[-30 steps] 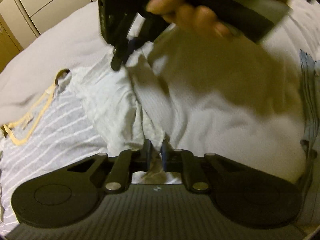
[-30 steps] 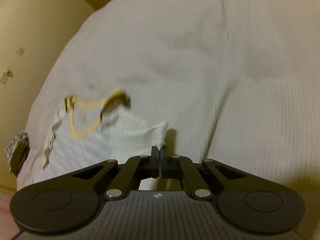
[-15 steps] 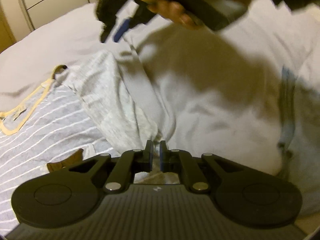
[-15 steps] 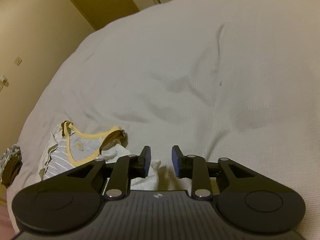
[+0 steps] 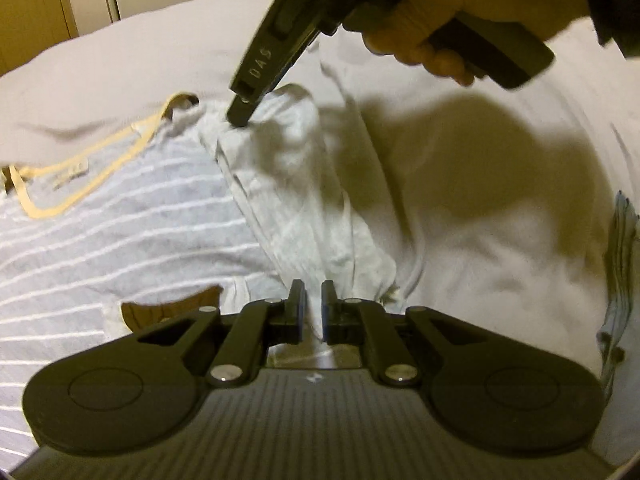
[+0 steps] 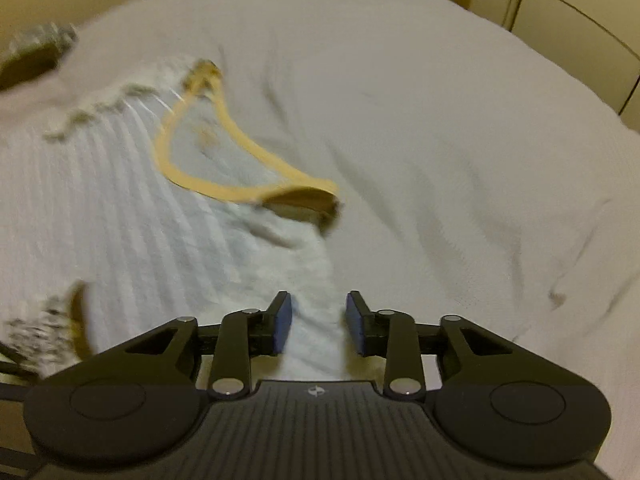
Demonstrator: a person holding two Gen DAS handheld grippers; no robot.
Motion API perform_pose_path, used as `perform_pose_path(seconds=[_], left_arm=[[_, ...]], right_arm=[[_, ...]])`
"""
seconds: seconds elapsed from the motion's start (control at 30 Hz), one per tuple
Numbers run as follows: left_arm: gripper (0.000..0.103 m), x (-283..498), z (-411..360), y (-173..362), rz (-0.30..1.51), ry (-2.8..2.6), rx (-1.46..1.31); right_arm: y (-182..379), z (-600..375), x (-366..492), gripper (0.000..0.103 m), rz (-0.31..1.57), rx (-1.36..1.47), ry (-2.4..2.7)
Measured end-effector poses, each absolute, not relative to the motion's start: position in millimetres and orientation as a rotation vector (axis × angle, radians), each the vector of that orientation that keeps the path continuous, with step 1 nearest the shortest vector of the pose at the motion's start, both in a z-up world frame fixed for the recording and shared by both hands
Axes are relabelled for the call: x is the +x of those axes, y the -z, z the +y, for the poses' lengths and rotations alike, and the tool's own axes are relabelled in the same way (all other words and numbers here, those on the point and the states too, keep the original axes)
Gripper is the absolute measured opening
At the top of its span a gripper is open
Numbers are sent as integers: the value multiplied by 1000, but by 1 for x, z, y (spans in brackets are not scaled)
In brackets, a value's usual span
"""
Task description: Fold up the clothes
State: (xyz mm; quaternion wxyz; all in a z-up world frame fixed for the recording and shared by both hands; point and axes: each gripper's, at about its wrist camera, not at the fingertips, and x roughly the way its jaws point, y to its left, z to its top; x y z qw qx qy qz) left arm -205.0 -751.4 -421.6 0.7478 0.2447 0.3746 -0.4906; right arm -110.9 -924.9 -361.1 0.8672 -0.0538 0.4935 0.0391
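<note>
A grey shirt with white stripes (image 5: 120, 240) and a yellow neckline (image 5: 100, 176) lies flat on the bed. Its right side is folded over and shows a pale inside (image 5: 304, 200). My left gripper (image 5: 311, 312) is at the near edge of that fold, shut on a thin layer of the cloth. My right gripper (image 5: 240, 114), held by a hand (image 5: 424, 40), points down onto the far end of the fold beside the collar. In the right wrist view the right gripper (image 6: 318, 320) is open over the pale cloth, with the yellow neckline (image 6: 224, 188) just ahead.
A white bed cover (image 5: 480, 184) spreads under and around the shirt. A blue-grey garment (image 5: 620, 264) lies at the right edge. A dark grey item (image 6: 32, 52) sits at the far left of the bed. Cupboard doors (image 6: 580, 28) stand behind the bed.
My right gripper has opened and let go of the cloth it held, then swung back down to the fold near the collar. The left gripper stays shut on the cloth.
</note>
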Motion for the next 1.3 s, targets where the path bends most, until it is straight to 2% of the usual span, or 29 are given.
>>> perform_pose_path(seconds=[0.13,0.27,0.33,0.43,0.47,0.53,0.67,0.7,0.73,0.8,0.83,0.93,1.03,1.13,1.27,1.3], left_arm=[[7,-201,-744,416,827,1053,486],[7,-199,-728,399,815,1050,425],[7,-198,-726,396,824,1052,408],[7,-197,-725,392,827,1070,390],[7,-199,-726,391,816,1088,390],[7,-203,-731,392,793,1153,397],[7,-215,-743,407,775,1220,488],[7,-217,-745,412,782,1222,502],[6,-218,-747,417,789,1223,517],[6,-220,-745,419,798,1226,517],[6,-220,-744,417,807,1228,513],[7,-221,-734,406,812,1222,484],[7,-224,-722,395,814,1193,460],[7,-222,-715,401,859,1169,447],[7,-224,-712,410,877,1173,475],[7,-226,-710,410,874,1175,481]], right_arm=[[362,-944,-102,31,994,-37,35],[337,-955,-122,31,915,135,71],[330,-951,-140,43,914,185,65],[336,-944,-161,44,937,244,58],[338,-940,-167,44,937,252,37],[347,-926,-170,33,964,242,-65],[378,-904,-148,28,1075,144,-208],[385,-906,-140,23,1083,132,-205],[391,-912,-131,22,1078,144,-188],[395,-926,-117,23,1030,224,-138],[389,-931,-118,27,994,254,-116],[365,-946,-126,27,878,331,-62],[347,-952,-151,28,839,355,-15],[346,-950,-176,28,865,418,-13],[385,-927,-180,26,1038,333,-78],[393,-928,-180,23,1060,304,-57]])
